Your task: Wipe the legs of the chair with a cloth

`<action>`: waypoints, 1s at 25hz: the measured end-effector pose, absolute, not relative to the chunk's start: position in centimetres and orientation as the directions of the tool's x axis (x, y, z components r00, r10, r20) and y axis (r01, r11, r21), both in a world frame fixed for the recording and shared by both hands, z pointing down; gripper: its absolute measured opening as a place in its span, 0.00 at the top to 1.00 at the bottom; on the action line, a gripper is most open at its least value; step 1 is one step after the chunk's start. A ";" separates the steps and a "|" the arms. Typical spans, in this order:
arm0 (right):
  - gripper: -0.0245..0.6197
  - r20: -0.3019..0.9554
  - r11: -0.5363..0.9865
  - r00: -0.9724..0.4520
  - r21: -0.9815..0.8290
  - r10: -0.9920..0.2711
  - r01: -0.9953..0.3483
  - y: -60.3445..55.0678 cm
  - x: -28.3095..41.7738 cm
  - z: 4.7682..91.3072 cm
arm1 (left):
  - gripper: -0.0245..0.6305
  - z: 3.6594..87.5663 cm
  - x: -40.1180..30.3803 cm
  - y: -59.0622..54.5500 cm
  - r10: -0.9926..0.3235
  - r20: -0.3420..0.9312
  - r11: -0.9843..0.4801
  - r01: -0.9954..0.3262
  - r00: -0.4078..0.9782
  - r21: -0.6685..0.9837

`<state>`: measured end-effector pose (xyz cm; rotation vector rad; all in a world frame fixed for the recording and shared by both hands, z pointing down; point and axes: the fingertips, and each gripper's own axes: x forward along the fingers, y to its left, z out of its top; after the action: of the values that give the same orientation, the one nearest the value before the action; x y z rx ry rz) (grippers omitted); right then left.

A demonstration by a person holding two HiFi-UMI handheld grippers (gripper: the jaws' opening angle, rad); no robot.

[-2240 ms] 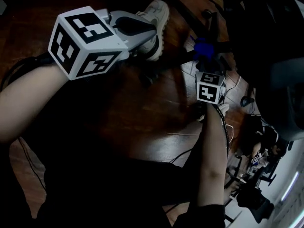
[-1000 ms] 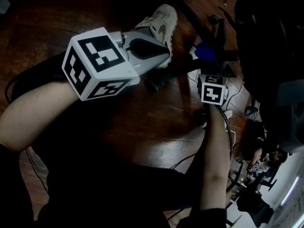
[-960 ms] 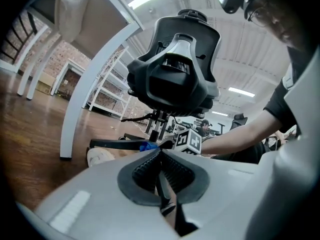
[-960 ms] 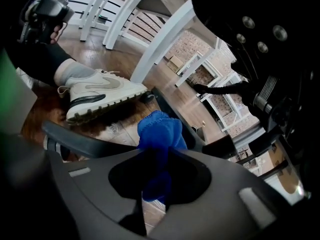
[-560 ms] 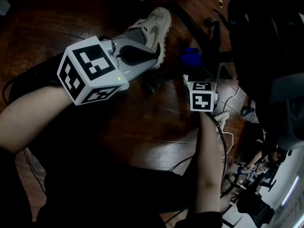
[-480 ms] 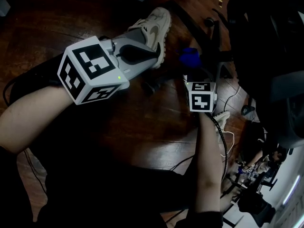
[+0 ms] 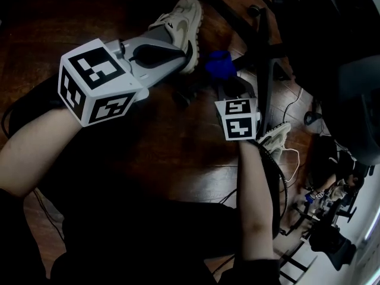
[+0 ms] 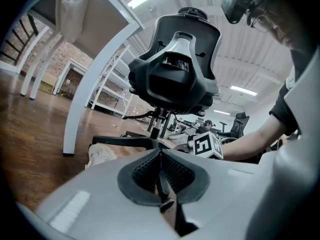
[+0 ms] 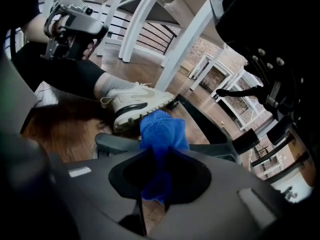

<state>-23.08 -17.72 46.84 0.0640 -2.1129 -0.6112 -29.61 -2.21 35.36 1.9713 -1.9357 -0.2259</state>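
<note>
My right gripper (image 7: 228,86) (image 9: 160,158) is shut on a blue cloth (image 7: 218,64) (image 9: 163,130). The cloth's bunched end rests against a dark leg (image 9: 114,143) of the black office chair (image 8: 175,66), close to its central column (image 7: 262,58). My left gripper (image 7: 181,47) (image 8: 161,156) hovers to the left, above the floor, shut with nothing between its fingers. It points toward the chair base (image 8: 125,140), and the right gripper's marker cube (image 8: 205,145) shows beyond it.
A person's cream sneaker (image 7: 178,18) (image 9: 136,103) stands on the dark wooden floor (image 7: 172,153) right beside the chair legs. A second shoe (image 7: 273,136) and cables (image 7: 290,159) lie to the right. White table legs (image 8: 95,79) rise behind.
The right gripper has carried the blue cloth leftward along the chair leg, toward the sneaker. The left gripper has drifted slightly left and stays shut.
</note>
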 end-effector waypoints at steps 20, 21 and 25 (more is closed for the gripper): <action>0.83 0.801 0.914 -0.584 0.326 -0.132 0.241 -10.0 -20.0 49.3 | 0.96 35.1 -28.3 -1.6 -0.987 0.160 0.029 -0.956 0.019 0.293; 0.83 0.800 0.919 -0.587 0.318 -0.128 0.234 -9.8 -19.9 49.3 | 0.96 35.1 -28.1 -1.7 -0.987 0.159 0.022 -0.958 0.025 0.287; 0.83 0.803 0.927 -0.589 0.284 -0.091 0.243 -8.8 -19.6 49.7 | 0.96 35.6 -28.0 -1.7 -0.985 0.168 0.021 -0.962 0.026 0.273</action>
<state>-19.56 -8.78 49.68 -0.1077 -2.1549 -0.4587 -27.97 -1.74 35.60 1.9980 -1.9924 -0.1071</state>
